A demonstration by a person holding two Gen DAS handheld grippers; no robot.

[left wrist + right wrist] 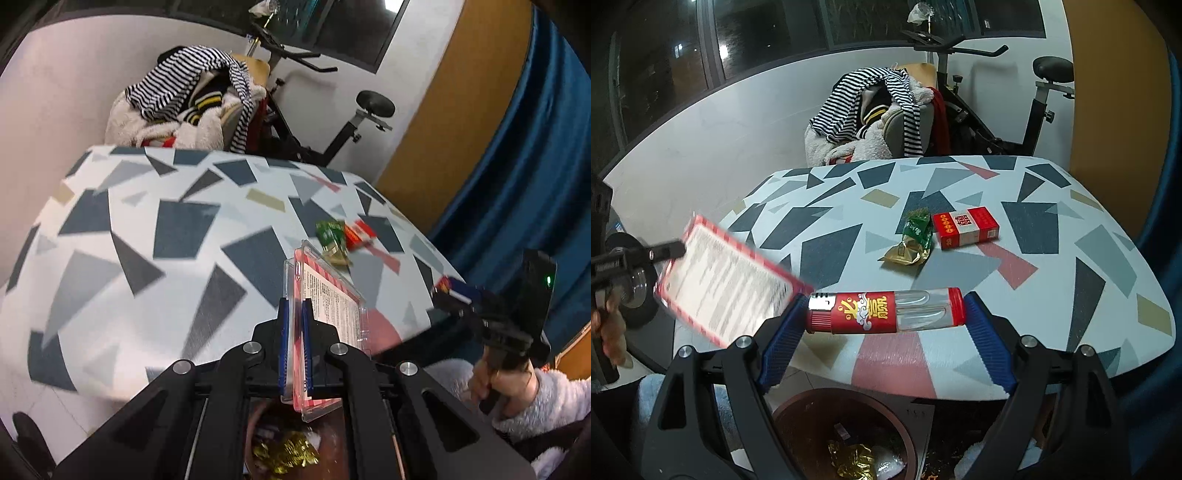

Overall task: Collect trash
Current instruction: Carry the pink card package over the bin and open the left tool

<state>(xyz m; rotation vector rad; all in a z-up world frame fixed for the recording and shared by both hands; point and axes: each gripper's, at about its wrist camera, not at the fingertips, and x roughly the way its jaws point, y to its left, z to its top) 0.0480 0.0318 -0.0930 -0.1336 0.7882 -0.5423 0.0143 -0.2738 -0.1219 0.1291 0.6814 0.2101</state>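
Note:
My left gripper (294,306) is shut on a clear plastic package with a red-striped card (332,306), held over the table's near edge; the package also shows in the right wrist view (727,280). My right gripper (882,312) is shut on a red lighter (884,312), held lengthwise between the blue pads above the table's front edge; the lighter also shows in the left wrist view (456,290). On the table lie a green and gold wrapper (910,240) and a red cigarette box (966,227). A brown trash bin (846,439) with gold foil inside stands below.
The patterned table (1071,258) fills both views. Behind it stand a chair heaped with striped clothes (875,110) and an exercise bike (997,110). A blue curtain (517,184) hangs at the right.

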